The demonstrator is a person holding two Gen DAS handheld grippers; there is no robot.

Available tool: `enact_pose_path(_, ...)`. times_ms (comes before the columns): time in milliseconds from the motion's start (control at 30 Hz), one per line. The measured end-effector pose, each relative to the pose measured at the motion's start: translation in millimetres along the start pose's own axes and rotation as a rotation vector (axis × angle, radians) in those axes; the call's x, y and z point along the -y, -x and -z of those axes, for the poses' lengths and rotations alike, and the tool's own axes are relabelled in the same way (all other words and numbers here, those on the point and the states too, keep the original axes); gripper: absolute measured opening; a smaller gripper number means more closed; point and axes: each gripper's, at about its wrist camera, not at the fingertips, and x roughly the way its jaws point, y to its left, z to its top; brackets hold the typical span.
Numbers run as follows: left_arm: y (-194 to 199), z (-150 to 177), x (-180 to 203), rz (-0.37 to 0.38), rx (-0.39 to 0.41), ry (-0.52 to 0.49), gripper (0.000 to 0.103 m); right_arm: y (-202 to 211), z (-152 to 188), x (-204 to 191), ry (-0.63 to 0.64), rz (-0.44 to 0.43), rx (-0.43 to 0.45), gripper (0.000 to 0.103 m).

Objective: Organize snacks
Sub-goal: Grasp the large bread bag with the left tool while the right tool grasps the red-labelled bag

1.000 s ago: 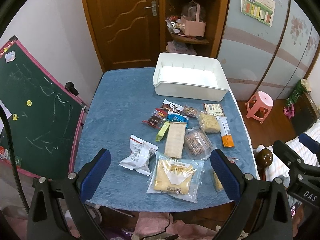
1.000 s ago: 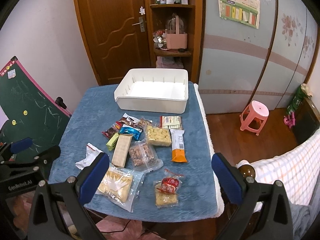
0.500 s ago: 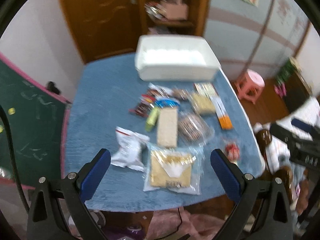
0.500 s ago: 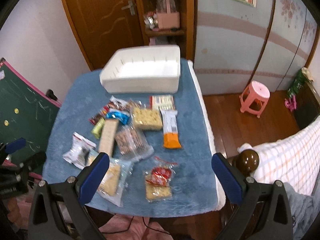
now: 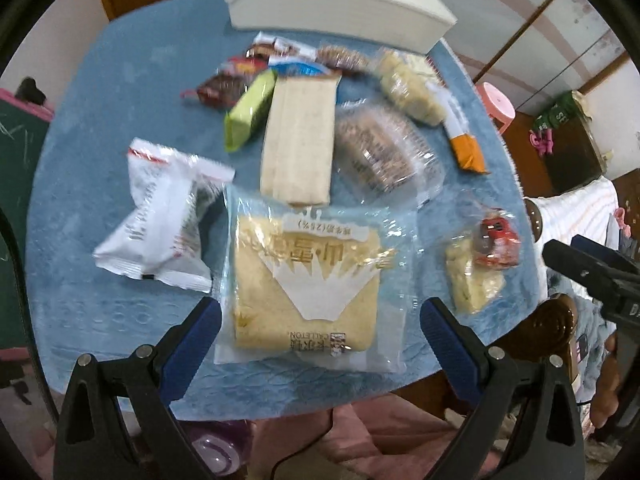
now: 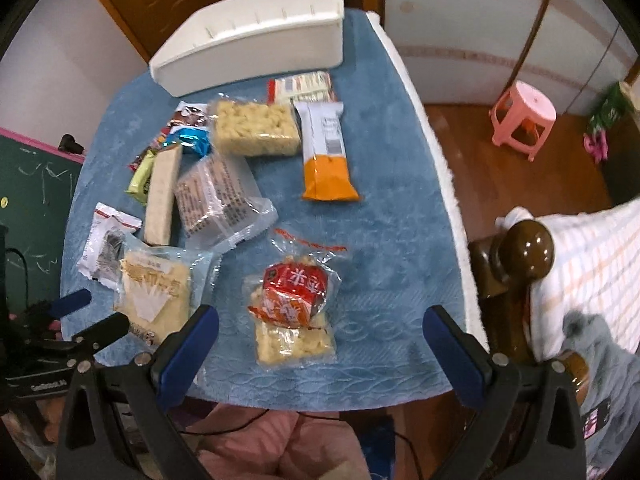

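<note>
Left wrist view: the left hand-held gripper [image 5: 320,322] hangs wide apart and empty over the near edge of the blue-covered desk [image 5: 100,92]. Between its blue pads lies a clear bag of yellow cake [image 5: 306,280]. A white crinkled packet [image 5: 160,220] sits just left of it, a long beige bar [image 5: 298,136] beyond, a green stick [image 5: 250,110] beside that. The white bin [image 5: 336,8] stands at the far edge; its inside cannot be seen from here.

Right wrist view: the right hand-held gripper [image 6: 318,330] is also spread wide, holding nothing, above a clear packet with a red label [image 6: 294,308]. An orange-and-white bar [image 6: 326,152] and a puffed-rice block [image 6: 256,128] lie farther off. The white bin [image 6: 256,40] shows only its outer wall.
</note>
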Motion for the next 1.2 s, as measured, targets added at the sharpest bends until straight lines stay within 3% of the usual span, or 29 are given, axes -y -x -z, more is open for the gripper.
enact_pose_path(300, -46.6, 1.5, -3.2, -0.020, -0.085, 0.037, 0.099, -36.2, -8.2, -4.3, -0.006, -0.021, -0.071, 0.102)
enact_pose_path(467, -58.3, 1.7, 3.1, -0.041, -0.100, 0.027, 0.099, -53.3, -7.8, -7.1, -0.011, -0.037, -0.126, 0.089)
enact_pose_path(733, -76.6, -2.2, 17.1, -0.128, -0.129, -0.005, 0.103, -65.4, -4.3, -9.5, -0.024, -0.059, -0.168, 0.076)
enact_pose_path(1067, -99.8, -11.1, 41.2, -0.182, -0.140, -0.023, 0.103, -67.9, 4.1, -12.6, -0.014, -0.052, -0.193, 0.074)
enact_pose_path(1200, -123.6, -27.2, 68.5, -0.204, -0.172, -0.020, 0.103, -67.8, 3.9, -16.8, -0.007, -0.041, -0.192, 0.071)
